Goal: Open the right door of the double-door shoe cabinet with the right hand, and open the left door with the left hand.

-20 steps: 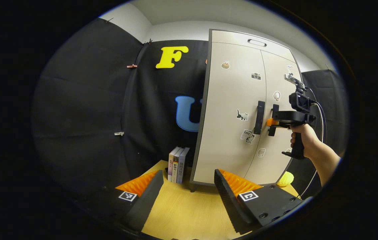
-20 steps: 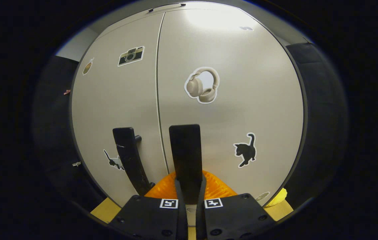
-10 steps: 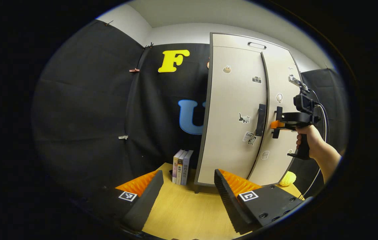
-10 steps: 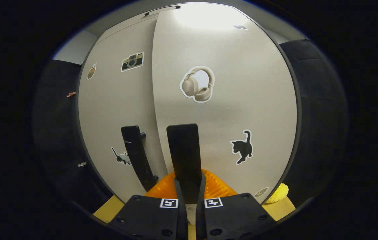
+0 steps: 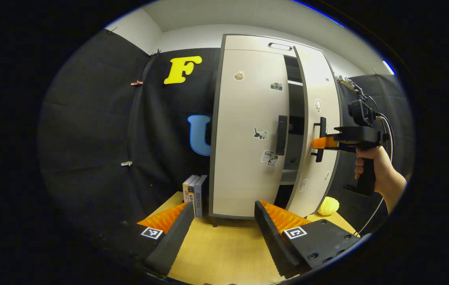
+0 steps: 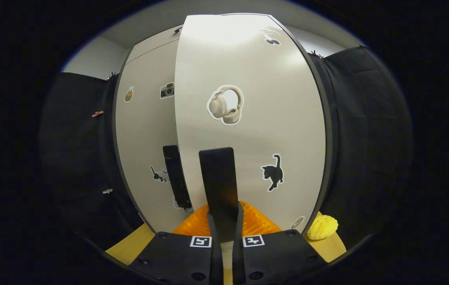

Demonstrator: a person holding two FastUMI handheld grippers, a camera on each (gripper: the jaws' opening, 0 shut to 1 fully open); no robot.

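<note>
The shoe cabinet (image 5: 248,118) stands on a wooden table (image 5: 224,253) and is the landmark here. To the left of the cabinet, against its side, a few books (image 5: 195,194) stand upright on the table. In front of the cabinet and well apart from it, the left gripper (image 5: 220,229) hovers low over the table; its two fingers are wide apart and nothing is between them.

On the cabinet front, the left door (image 5: 244,130) is closed and flat, with small stickers and a dark vertical left handle (image 5: 282,135) near its inner edge. Beside it, the right door (image 5: 319,130) is swung out partly, so a dark gap with a shelf inside the cabinet is visible between the two doors. In the left gripper view the right gripper (image 5: 321,142), held by a hand (image 5: 371,166), reaches the right handle (image 5: 320,138) of this door from the right.

In the right gripper view the right door (image 6: 248,118) is close in front, with a headphones sticker (image 6: 225,105) and a cat sticker (image 6: 273,172). The right gripper (image 6: 223,221) has its fingers together, clamped on the right handle (image 6: 218,182). At the cabinet's lower right a yellow object (image 6: 322,227) lies on the table.
</note>
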